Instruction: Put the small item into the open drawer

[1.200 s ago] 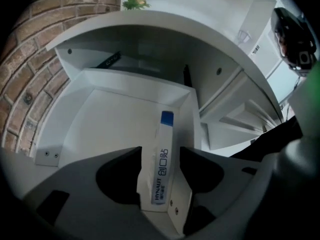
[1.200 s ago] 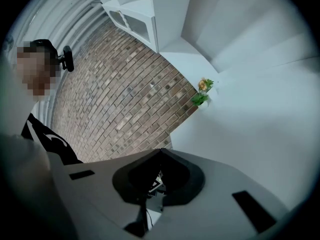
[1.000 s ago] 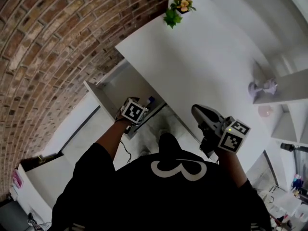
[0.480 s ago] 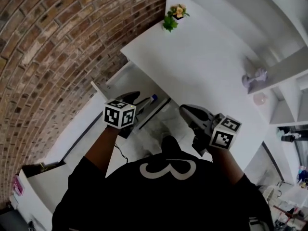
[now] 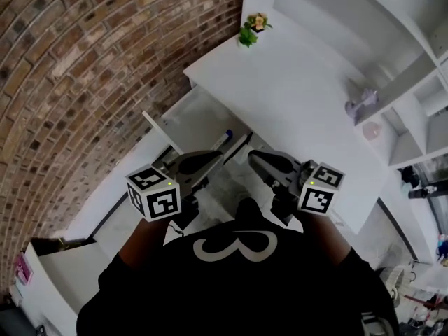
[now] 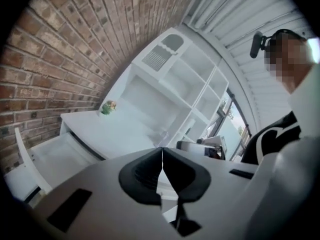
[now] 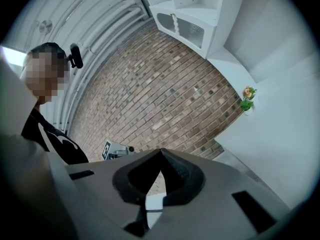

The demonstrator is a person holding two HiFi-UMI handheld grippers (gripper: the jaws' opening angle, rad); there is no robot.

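Note:
A small white item with a blue tip [image 5: 223, 140] lies in the open white drawer [image 5: 183, 122], near the drawer's corner under the desk edge. My left gripper [image 5: 218, 157] hovers just in front of the drawer, its jaws shut with nothing between them; in the left gripper view [image 6: 162, 153] the pads meet in a thin line. My right gripper [image 5: 252, 155] hangs beside it, tips facing the left one, also shut and empty [image 7: 160, 152]. Each gripper shows in the other's view: the right gripper [image 6: 200, 144] and the left gripper [image 7: 117, 149].
The white desk [image 5: 294, 89] carries a small flower pot [image 5: 250, 31] at its far corner and a pale purple ornament [image 5: 360, 106] near white shelves [image 5: 413, 96]. A brick wall [image 5: 91, 61] runs along the left. A low white cabinet [image 5: 56, 257] stands at lower left.
My left gripper has drawn back out of the drawer toward me and its jaws have shut empty. The small item stays in the drawer. The right gripper drifted slightly left.

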